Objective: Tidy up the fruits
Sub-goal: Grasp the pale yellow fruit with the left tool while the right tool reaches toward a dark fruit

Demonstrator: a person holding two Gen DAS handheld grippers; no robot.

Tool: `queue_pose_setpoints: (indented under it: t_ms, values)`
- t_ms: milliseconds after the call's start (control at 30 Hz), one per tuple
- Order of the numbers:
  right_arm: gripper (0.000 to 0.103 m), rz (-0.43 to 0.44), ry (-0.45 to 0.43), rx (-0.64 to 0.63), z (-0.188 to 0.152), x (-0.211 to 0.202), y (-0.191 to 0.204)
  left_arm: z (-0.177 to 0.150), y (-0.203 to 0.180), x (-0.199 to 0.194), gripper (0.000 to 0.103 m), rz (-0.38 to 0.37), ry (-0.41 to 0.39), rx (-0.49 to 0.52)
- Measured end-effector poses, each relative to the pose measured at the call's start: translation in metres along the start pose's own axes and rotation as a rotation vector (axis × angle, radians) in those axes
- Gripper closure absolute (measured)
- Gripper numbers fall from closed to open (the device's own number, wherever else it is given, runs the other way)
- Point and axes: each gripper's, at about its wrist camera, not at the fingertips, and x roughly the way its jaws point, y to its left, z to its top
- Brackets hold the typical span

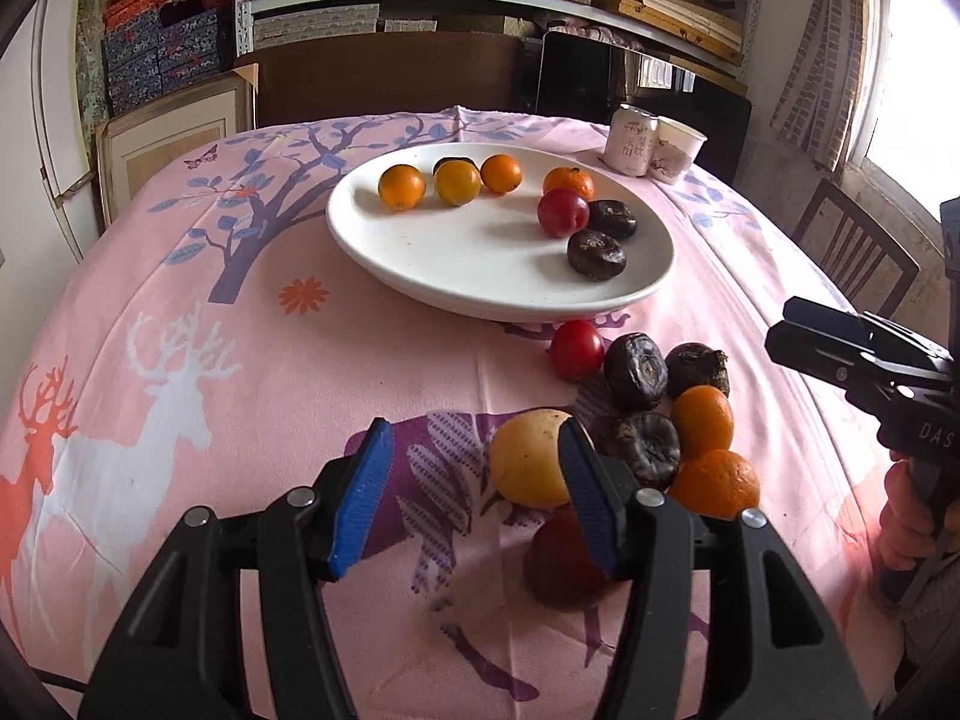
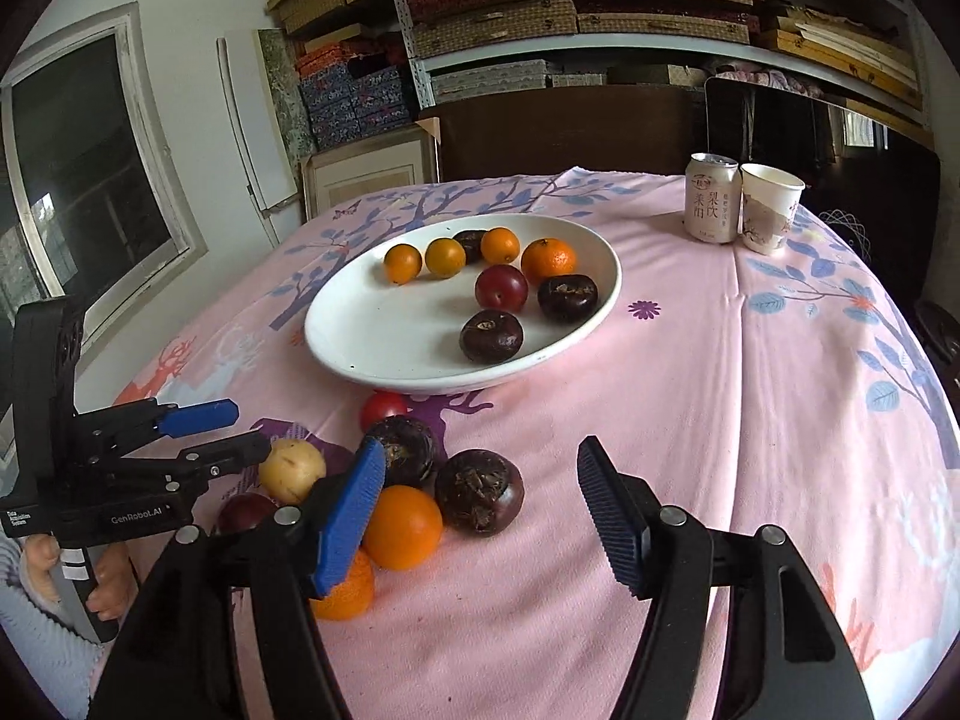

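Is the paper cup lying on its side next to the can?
No, the paper cup stands upright with its open mouth facing up, right beside the can on the pink tablecloth.

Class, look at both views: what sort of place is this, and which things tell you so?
Probably a home dining room doubling as storage: a table under a pink tablecloth, a wooden chair, and shelves stacked with woven boxes.

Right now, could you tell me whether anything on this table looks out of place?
Yes: a cluster of loose fruit sits on the tablecloth beside the white plate, not on it. Nothing looks spilled or damaged.
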Motion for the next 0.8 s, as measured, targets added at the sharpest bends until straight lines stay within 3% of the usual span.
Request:
queue_pose_setpoints:
  t_ms: [167, 267, 433, 567, 700, 800]
  values:
    - [0.034, 0.016, 0.007, -0.026, -0.002, -0.001, 0.008, -0.001, -0.011, 0.007, 0.047, -0.003, 0.009, 0.043]
    - [0.034, 0.0, 0.02, -0.051, -0.004, 0.003, 0.014, -0.002, -0.018, 0.014, 0.032, 0.004, 0.014, 0.08]
    - [0.034, -0.067, -0.015, -0.11, -0.008, -0.001, 0.027, -0.003, -0.022, 0.022, 0.026, 0.021, 0.016, 0.092]
    - [0.034, -0.099, -0.027, -0.163, -0.012, -0.002, 0.04, -0.003, -0.015, 0.034, 0.029, -0.003, 0.075, 0.057]
    - [0.034, -0.13, -0.037, -0.221, -0.015, -0.002, 0.049, -0.002, -0.012, 0.034, 0.033, -0.037, 0.079, 0.052]
    - [0.034, -0.128, -0.036, -0.228, -0.016, -0.003, 0.05, -0.003, -0.02, 0.03, 0.046, -0.04, 0.06, 0.083]
